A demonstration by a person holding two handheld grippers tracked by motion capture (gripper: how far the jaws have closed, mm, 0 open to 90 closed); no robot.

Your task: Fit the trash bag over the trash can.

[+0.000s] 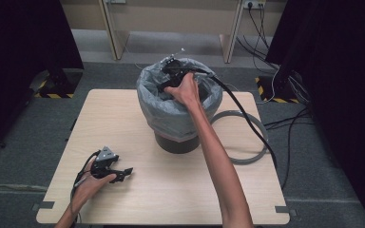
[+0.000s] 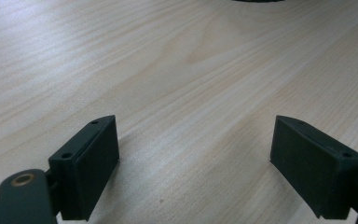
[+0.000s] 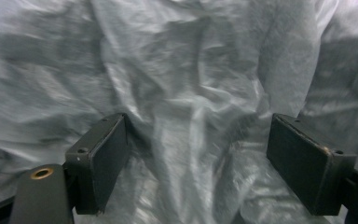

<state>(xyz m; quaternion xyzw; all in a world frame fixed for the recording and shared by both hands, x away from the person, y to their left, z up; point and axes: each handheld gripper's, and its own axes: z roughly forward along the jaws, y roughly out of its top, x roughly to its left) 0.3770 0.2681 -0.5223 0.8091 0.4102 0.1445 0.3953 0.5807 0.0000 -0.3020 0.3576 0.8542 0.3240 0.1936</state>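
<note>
Nearest my camera, the left tongs (image 1: pixel 123 173) rest low on the wooden bench (image 1: pixel 171 190) near its front left corner, jaws spread wide with bare wood between them in the left gripper view. Farther back, my right tongs (image 3: pixel 196 163) are reaching into the mouth of the bin (image 1: pixel 177 141), which stands on the bench toward the far edge. Its grey liner bag (image 3: pixel 186 70) lies crumpled just ahead of the parted jaws, which grip nothing. A grey ring (image 1: pixel 252 156) lies flat beside the bin.
</note>
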